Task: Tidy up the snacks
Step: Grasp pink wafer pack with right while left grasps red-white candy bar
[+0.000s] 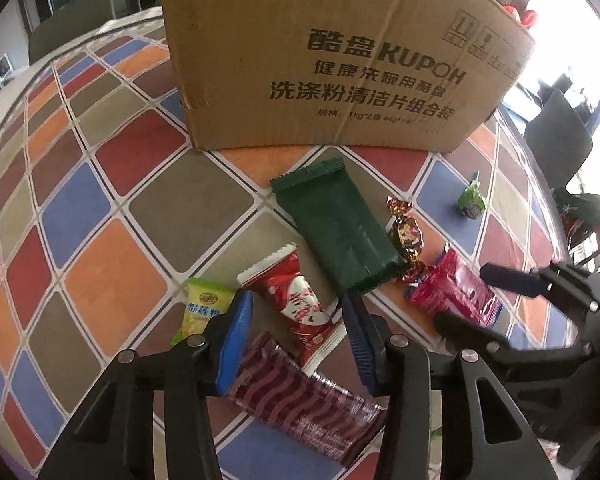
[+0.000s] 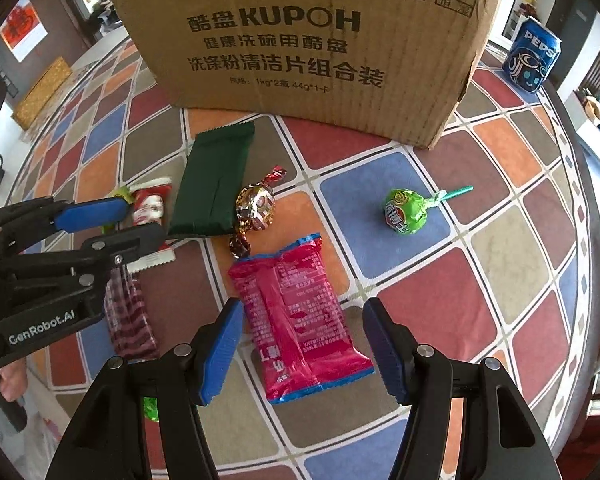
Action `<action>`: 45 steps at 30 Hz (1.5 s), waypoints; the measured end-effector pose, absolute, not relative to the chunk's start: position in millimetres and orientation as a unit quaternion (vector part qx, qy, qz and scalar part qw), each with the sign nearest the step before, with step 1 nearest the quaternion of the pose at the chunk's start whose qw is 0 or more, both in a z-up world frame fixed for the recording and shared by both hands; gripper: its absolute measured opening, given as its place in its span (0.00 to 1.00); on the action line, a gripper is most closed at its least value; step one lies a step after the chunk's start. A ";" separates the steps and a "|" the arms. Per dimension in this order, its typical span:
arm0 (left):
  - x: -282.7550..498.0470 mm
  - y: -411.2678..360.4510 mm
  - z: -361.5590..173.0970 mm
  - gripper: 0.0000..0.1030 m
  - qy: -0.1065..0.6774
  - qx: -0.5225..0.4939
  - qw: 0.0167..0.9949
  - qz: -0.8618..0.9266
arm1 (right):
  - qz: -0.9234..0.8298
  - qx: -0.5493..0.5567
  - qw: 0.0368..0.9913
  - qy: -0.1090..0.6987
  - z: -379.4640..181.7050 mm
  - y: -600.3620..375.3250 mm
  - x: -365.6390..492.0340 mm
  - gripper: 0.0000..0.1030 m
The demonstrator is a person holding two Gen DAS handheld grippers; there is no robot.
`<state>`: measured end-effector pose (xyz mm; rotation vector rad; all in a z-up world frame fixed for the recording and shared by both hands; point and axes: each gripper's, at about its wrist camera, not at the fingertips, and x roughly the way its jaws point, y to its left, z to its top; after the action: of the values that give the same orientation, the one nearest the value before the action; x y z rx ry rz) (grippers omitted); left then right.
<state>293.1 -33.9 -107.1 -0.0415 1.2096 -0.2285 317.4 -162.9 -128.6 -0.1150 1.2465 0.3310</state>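
While both tongs, left tongs (image 1: 296, 320) and right tongs (image 2: 304, 344), gape released, the pink snack packet (image 2: 296, 316) lies mid-worktop before the cardboard box (image 2: 308, 40); light, crinkly, slippery, probably best pinched across its middle.

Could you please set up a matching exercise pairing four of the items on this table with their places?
Things:
1. lollipop
2. Pepsi can
3. pink packet
4. dark green packet

Places:
A. between the right hand-held gripper's open fingers
B. alone on a blue tile
C. right of the cardboard box
D. touching the gold-wrapped candy

Pairs: 1-B, 2-C, 3-A, 4-D
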 end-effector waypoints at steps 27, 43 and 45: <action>260.8 -34.2 -63.4 0.21 0.519 -0.020 0.843 -0.137 | 0.147 -0.032 0.831 0.536 -97.5 -163.4 304.0 0.42; 248.1 -35.7 10.2 0.21 0.439 -0.024 0.884 -0.157 | 0.148 0.010 0.876 0.458 -32.8 -171.6 296.1 0.42; 249.9 -34.0 16.3 0.21 0.431 -0.024 0.888 -0.158 | 0.148 0.014 0.881 0.449 -24.8 -171.8 296.3 0.42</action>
<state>249.9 -34.0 16.3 -0.0502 0.8967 -0.3292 296.3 -171.8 -24.8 0.0291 0.9352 0.3088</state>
